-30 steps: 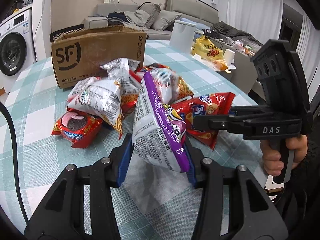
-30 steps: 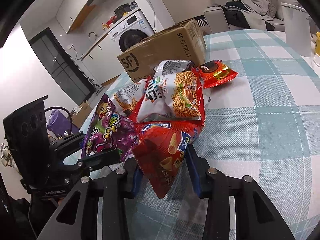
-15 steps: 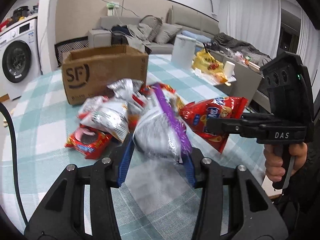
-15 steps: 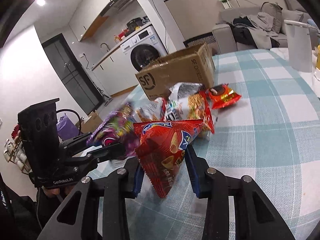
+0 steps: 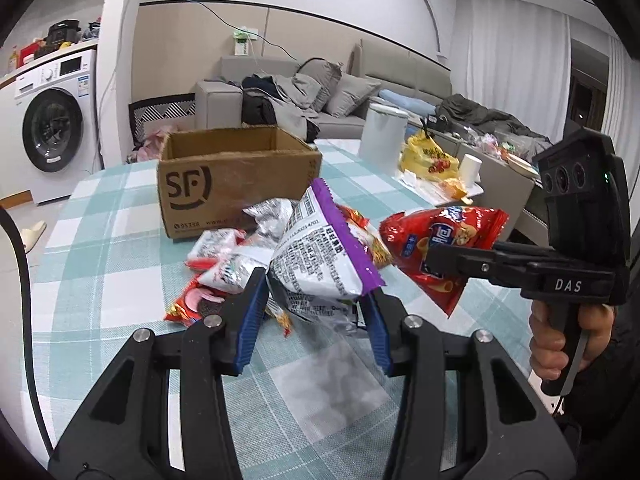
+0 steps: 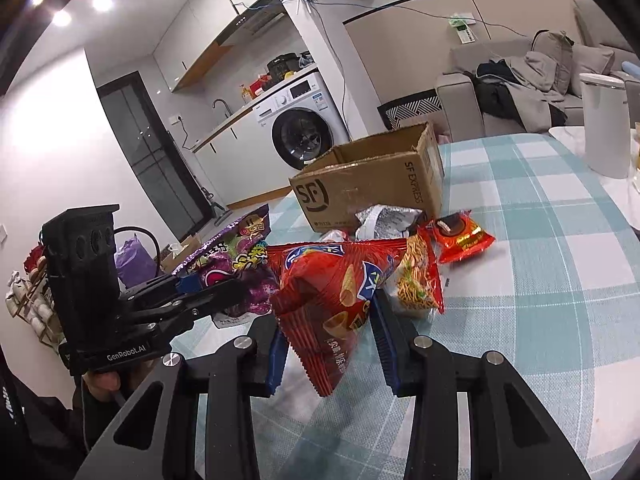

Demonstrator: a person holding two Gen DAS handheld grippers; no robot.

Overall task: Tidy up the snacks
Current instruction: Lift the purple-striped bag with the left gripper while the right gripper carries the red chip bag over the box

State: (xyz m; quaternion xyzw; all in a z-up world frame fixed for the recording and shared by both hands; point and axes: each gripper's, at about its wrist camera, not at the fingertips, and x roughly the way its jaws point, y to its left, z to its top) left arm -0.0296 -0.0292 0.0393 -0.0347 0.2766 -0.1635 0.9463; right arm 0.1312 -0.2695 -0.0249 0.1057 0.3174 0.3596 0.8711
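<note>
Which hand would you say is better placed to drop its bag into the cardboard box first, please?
Probably the left. The left gripper, shut on the purple snack bag, faces the open cardboard box nearly head-on. The right gripper, shut on the red chip bag, sits further to the box's side.

This is a home. A big grey sofa (image 5: 360,92) piled with pillows and clothes sits behind the checked table (image 5: 100,272). Left of the sofa is a white washing machine (image 5: 48,120), with a kitchen sink (image 6: 220,110) beside it.
</note>
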